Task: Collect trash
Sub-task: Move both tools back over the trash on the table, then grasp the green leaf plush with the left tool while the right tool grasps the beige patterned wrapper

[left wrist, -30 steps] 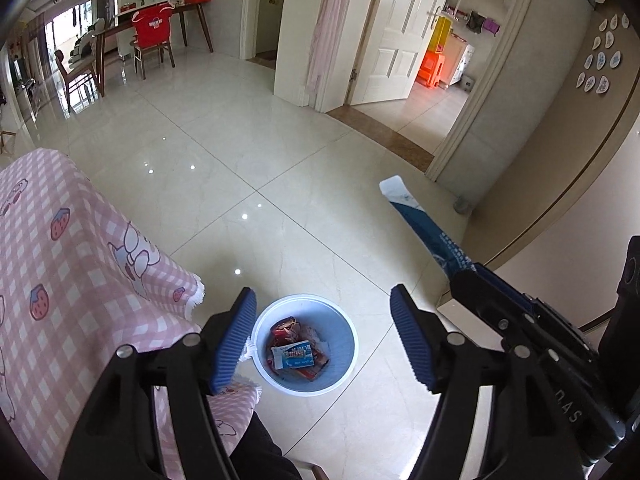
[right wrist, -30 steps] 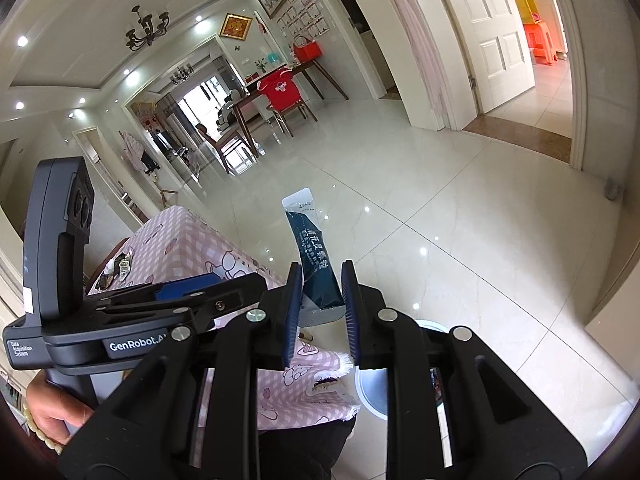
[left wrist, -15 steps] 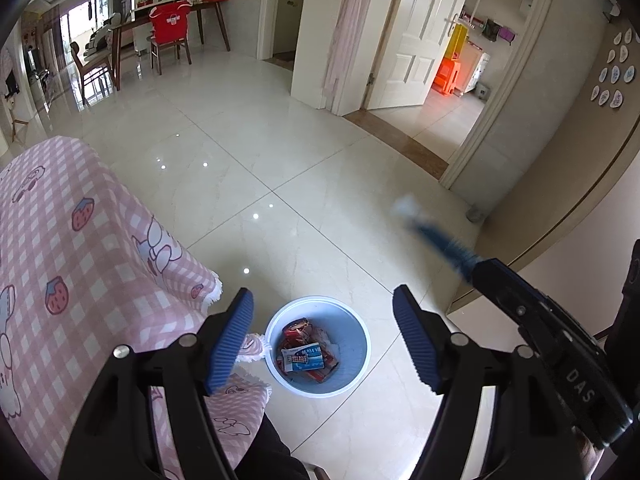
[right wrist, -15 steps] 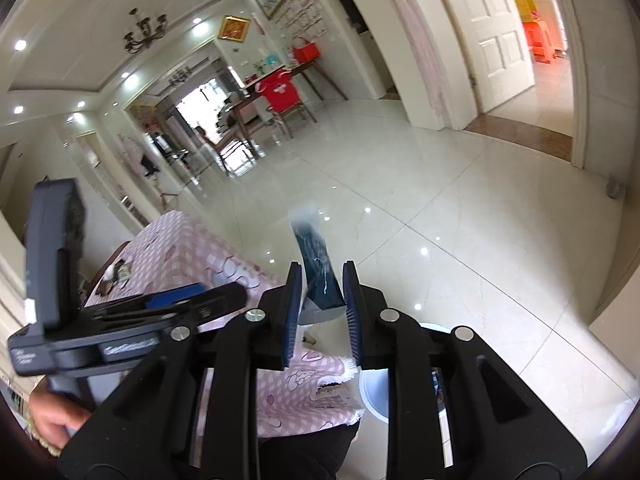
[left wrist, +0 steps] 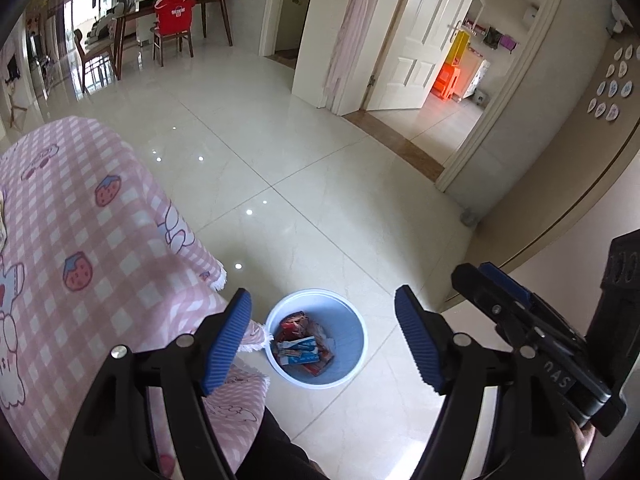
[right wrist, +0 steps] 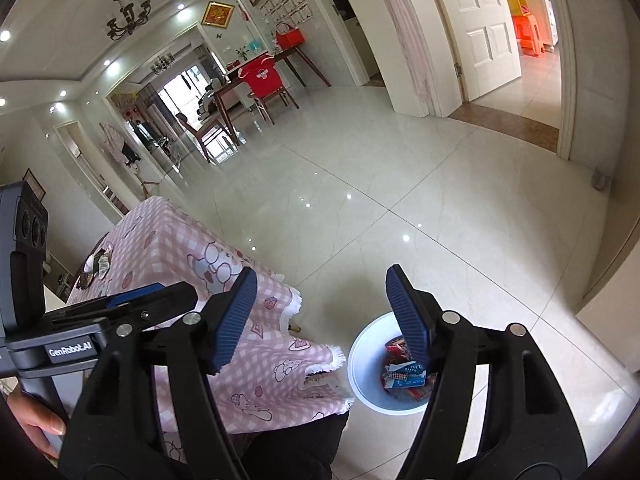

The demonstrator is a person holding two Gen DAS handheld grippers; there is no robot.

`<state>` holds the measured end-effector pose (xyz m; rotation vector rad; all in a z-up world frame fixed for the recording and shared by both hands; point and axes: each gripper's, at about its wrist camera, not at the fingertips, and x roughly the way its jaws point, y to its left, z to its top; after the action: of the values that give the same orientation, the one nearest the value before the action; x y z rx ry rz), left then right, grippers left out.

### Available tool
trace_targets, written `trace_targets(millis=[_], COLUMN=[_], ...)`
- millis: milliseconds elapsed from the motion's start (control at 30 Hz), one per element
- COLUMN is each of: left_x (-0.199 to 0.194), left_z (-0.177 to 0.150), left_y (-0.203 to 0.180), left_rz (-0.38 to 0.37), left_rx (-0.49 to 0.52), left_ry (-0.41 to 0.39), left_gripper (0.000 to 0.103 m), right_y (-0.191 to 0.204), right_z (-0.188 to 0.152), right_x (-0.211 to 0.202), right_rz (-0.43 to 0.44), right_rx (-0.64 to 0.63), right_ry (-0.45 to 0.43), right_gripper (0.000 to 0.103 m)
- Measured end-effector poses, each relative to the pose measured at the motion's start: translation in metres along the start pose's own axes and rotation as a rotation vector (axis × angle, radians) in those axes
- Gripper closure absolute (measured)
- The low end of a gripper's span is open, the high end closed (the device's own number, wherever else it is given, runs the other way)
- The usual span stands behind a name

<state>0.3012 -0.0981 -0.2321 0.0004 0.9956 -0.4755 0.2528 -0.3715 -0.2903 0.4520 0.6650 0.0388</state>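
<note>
A round pale-blue plastic waste bin [left wrist: 316, 338] stood on the glossy cream tiled floor [left wrist: 320, 184], just beside the fringed corner of a pink checked tablecloth with strawberry and rabbit prints [left wrist: 80, 240]. Inside the bin lay crumpled snack wrappers [left wrist: 302, 346], red ones and a blue-and-white one uppermost. The left gripper [left wrist: 322, 340] hung above the bin, its blue ribbed pads spread wide with nothing between them, the bin framed in the gap. The right gripper [right wrist: 320, 316] was likewise spread wide and empty; in its view the bin [right wrist: 370, 368] sat low and to the right, partly hidden behind the right-hand pad. From the left wrist view the right gripper's black body [left wrist: 532, 328] showed at the right edge, beside the bin and higher. Further off, a white panelled door [left wrist: 416, 36] stood open, and a wooden dining table with a red-covered chair [left wrist: 174, 24] stood at the far end of the room.
</note>
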Motion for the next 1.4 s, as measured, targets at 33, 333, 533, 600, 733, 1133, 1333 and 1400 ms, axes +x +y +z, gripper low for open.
trace_targets(millis=[33, 333, 533, 600, 733, 1133, 1333, 1400], left_x=[-0.007, -0.099, -0.163, -0.183, -0.208, -0.189, -0.175, -0.178], left_z=[-0.002, -0.029, -0.058, -0.071, -0.091, -0.103, -0.08, -0.074], left_y=[0.005, 0.089, 0.171, 0.205, 0.255, 0.342, 0.353, 0.355], left_rz=[0.004, 0.138, 0.361, 0.436, 0.576, 0.582, 0.566, 0.543], left_rx=[-0.007, -0.081, -0.154, -0.202, -0.275, -0.328, -0.284, -0.295], left_ry=[-0.011, -0.16, -0.243, -0.259, -0.269, -0.167, -0.173, -0.201], left_gripper=[0.03, 0.029, 0.022, 0.021, 0.018, 0.065, 0.09, 0.09], right_y=[0.007, 0.099, 0.191, 0.217, 0.263, 0.343, 0.366, 0.377], right_z=[-0.001, -0.004, -0.019, -0.027, -0.041, -0.05, -0.039, -0.036], right_x=[-0.002, -0.007, 0.005, 0.012, 0.03, 0.097, 0.136, 0.152], right_rz=[0.01, 0.139, 0.249, 0.278, 0.313, 0.303, 0.247, 0.21], right_rx=[-0.011, -0.155, -0.3, -0.336, -0.396, -0.511, -0.555, -0.594], right_ry=[0.001, 0.009, 0.056, 0.083, 0.131, 0.224, 0.232, 0.236], right_gripper=[0.037, 0.037, 0.037, 0.037, 0.036, 0.036, 0.035, 0.035])
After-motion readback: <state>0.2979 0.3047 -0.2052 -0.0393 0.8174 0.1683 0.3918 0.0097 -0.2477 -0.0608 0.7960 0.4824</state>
